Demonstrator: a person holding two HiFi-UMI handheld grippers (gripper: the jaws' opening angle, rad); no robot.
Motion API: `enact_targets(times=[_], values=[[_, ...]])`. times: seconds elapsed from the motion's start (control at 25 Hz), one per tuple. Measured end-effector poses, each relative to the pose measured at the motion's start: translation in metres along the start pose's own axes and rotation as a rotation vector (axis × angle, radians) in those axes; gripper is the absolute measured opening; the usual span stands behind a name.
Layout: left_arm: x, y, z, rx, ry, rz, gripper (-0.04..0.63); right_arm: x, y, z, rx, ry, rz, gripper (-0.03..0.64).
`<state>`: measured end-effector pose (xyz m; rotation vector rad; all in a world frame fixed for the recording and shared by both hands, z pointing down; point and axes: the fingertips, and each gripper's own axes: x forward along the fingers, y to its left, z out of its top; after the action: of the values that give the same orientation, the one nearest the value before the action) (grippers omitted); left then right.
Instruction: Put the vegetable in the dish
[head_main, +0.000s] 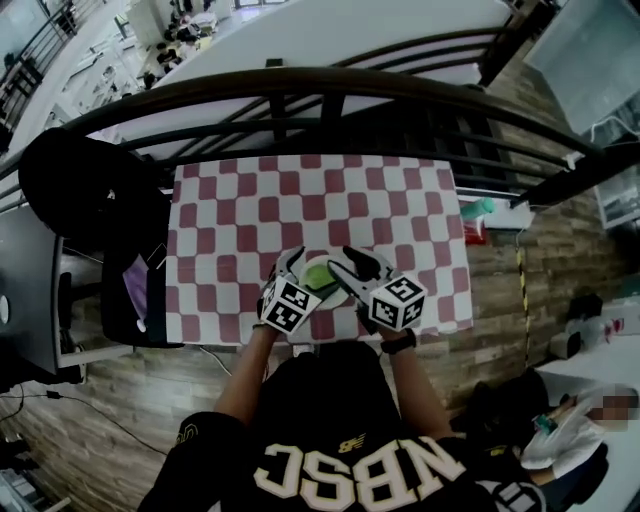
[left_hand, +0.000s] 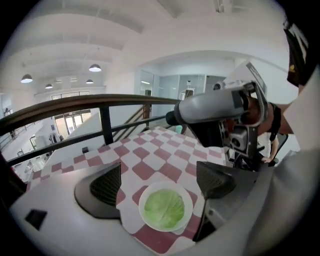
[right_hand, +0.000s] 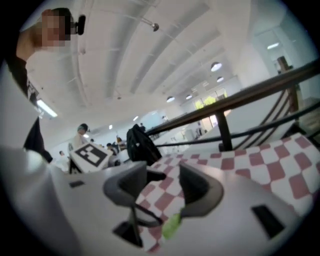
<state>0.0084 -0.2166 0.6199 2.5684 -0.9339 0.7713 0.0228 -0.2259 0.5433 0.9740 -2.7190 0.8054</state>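
Left gripper (left_hand: 161, 182) and right gripper (right_hand: 165, 187), fingers apart and empty, beside green vegetable (left_hand: 165, 209) in white dish (left_hand: 143, 202)

I see even, bright light from ceiling lamps (left_hand: 95, 67); all views bulge at the edges, and my right gripper view is blurred.

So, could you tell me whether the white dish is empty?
No, a green leafy vegetable lies flat inside the white dish on the checkered cloth.
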Motion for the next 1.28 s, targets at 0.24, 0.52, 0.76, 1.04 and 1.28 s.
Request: enact_targets(times=[0.24,0.52,0.76,1.04,1.28], values=[[-0.066,0.021,0.068,-0.099,-0.211,0.16,0.436,-0.003,0.042,0.054,-0.227,-0.101,-0.162,0.125],[-0.155,0.034,0.128,-0.148,-0.466,0.33,0.197,-0.025,0.094,0.106,-0.328,-0.227,-0.255,0.02],[-0.204,0.039,0.146,-0.158,-0.552,0.458,0.018,-0.043,0.113,0.127,-0.395,-0.334,-0.348,0.016],[-0.218,0.04,0.146,-0.085,-0.58,0.528,0.018,-0.046,0.108,0.124,-0.386,-0.34,-0.408,0.017],[-0.22,0.042,0.142,-0.083,-0.596,0.557,0.018,-0.039,0.112,0.122,-0.403,-0.322,-0.418,0.017]])
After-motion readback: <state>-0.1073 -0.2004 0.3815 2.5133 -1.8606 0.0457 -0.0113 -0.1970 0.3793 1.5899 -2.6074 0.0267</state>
